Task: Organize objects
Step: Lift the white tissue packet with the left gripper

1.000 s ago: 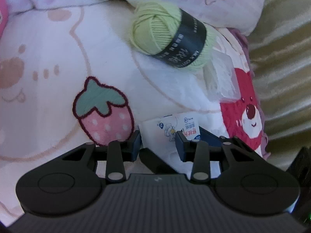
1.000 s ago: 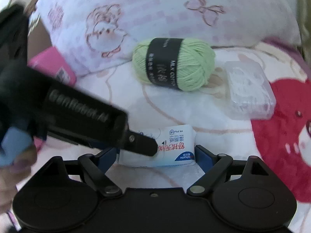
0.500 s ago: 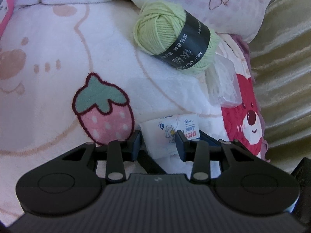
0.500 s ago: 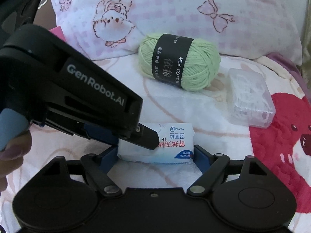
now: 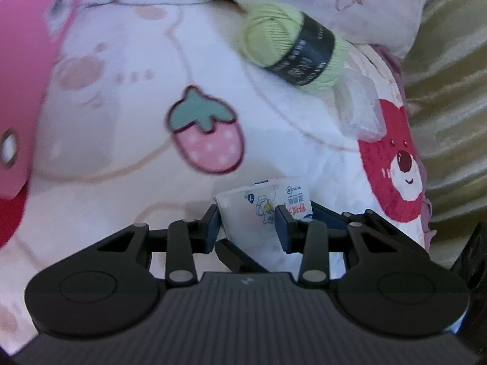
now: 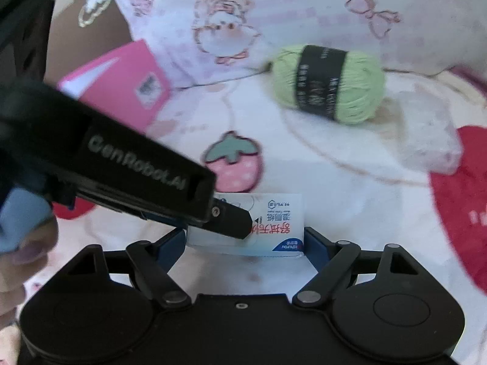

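A small white tissue packet (image 5: 261,200) with red and blue print hangs between both grippers above the blanket. My left gripper (image 5: 246,228) is shut on its narrow sides. In the right wrist view the left gripper (image 6: 236,222) comes in from the left and covers the left half of the packet (image 6: 277,222). My right gripper (image 6: 245,243) is set wide, and its blue pads press on the two short ends of the packet. A green yarn ball (image 6: 328,82) with a black band lies further back.
A clear plastic box (image 6: 426,143) lies right of the yarn. A pink booklet (image 6: 121,85) leans at the back left against a pillow (image 6: 274,15). The strawberry-print blanket (image 5: 121,121) covers the bed. Olive fabric (image 5: 450,91) borders the right side. A person's fingers (image 6: 27,249) show at the far left.
Both grippers have moved together with the packet toward the left of the bed. The strawberry print and pink booklet have come into view, and the yarn and clear box now sit further away.
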Demonstrator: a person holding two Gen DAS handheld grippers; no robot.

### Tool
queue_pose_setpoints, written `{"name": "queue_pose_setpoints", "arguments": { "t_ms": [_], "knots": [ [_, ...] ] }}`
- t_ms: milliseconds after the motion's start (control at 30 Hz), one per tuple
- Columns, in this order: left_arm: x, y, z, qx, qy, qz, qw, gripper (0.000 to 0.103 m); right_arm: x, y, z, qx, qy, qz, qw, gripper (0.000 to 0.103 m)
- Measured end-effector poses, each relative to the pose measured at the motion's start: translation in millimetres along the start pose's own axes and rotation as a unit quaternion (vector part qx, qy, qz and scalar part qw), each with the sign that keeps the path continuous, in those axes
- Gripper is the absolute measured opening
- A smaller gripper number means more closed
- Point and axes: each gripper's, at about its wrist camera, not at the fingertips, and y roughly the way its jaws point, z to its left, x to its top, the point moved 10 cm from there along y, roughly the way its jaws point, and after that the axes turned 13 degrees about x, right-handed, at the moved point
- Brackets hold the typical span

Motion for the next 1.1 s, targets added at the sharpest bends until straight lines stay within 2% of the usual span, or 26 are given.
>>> {"name": "queue_pose_setpoints", "arguments": {
  "t_ms": [400,633,933,1100],
  "knots": [
    [-28.4,-36.6,45.2,-0.005,-0.041,-0.015,0.9990,0.037,-13.4,-2.9,54.3,0.068,-0.036,0.017,0.997,0.087],
    [-39.9,-53.8,55.4,-0.016,-0.041,-0.011,0.9990,0.037,-18.8,-9.8,75.0,0.070,-0.047,0.025,0.996,0.086],
    [-47.0,-89.9,72.1,-0.016,-0.011,-0.023,0.9996,0.037,-12.1,-28.5,109.7,0.080,-0.035,0.004,0.996,0.081],
    [-53.9,-107.0,83.3,-0.014,-0.008,-0.020,0.9997,0.037,-11.7,-36.1,133.3,0.078,-0.069,0.005,0.995,0.081]
  ]
}}
